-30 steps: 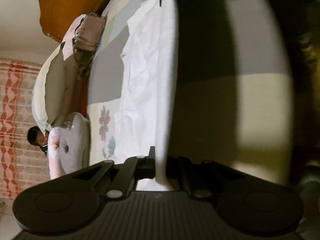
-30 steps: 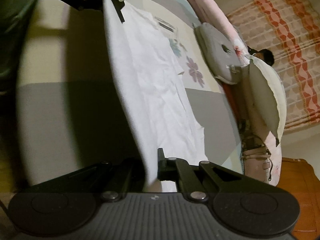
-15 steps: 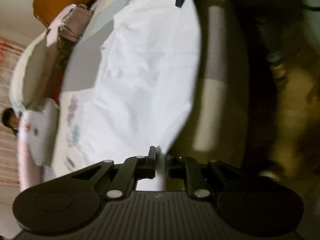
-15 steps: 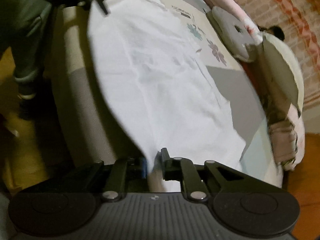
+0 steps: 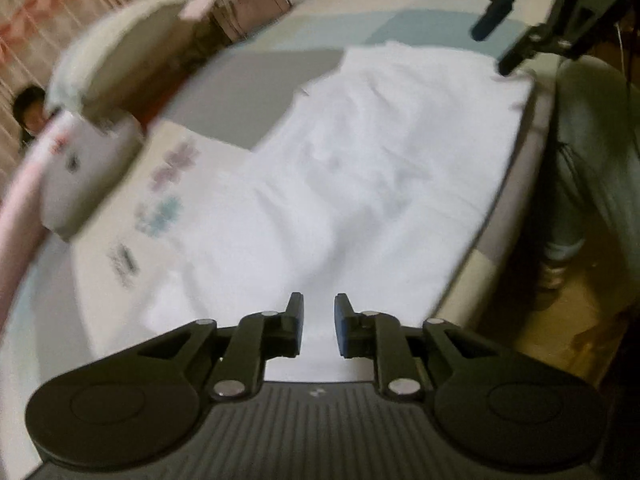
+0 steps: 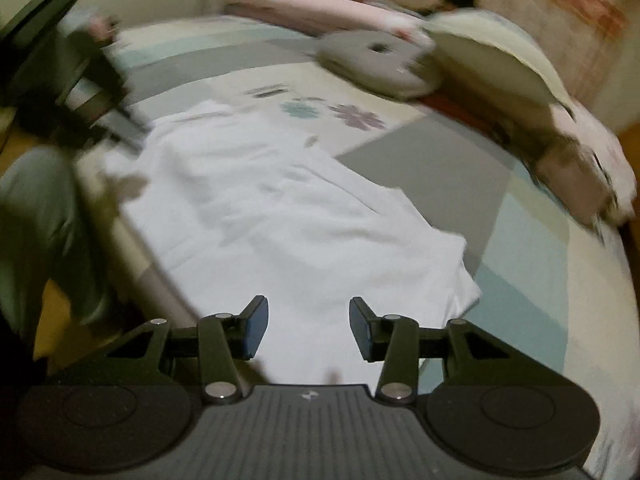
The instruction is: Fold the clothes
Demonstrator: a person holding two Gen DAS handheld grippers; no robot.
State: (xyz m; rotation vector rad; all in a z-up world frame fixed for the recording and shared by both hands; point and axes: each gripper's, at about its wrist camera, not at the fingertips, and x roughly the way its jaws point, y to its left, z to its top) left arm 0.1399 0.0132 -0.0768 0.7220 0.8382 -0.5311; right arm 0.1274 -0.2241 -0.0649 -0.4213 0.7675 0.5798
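1. The left gripper [image 5: 319, 326] points down at the white garment [image 5: 360, 184], which lies spread flat on the bed [image 5: 256, 80] ahead of its fingertips. Its jaws are opening, a narrow gap between the pads, and only the cloth lying below shows through the gap; the pads do not press on it.
2. The right gripper [image 6: 307, 330] has its jaws opening too, standing wider apart than the left pair, with the same white garment [image 6: 288, 216] stretching away in front of it and nothing clamped.
3. The left wrist view alone shows the right gripper [image 5: 500, 48] from outside, at its far right above the far corner of the garment, fingers apart, and beside it the person's grey trouser leg [image 5: 592, 152] standing against the bed edge.
4. The right wrist view shows the left gripper [image 6: 116, 120] as a dark blur at its far left, too smeared to read its jaws.
5. Both views show pillows [image 6: 376, 64] piled beyond the garment, and flower prints [image 6: 356, 114] on the sheet.
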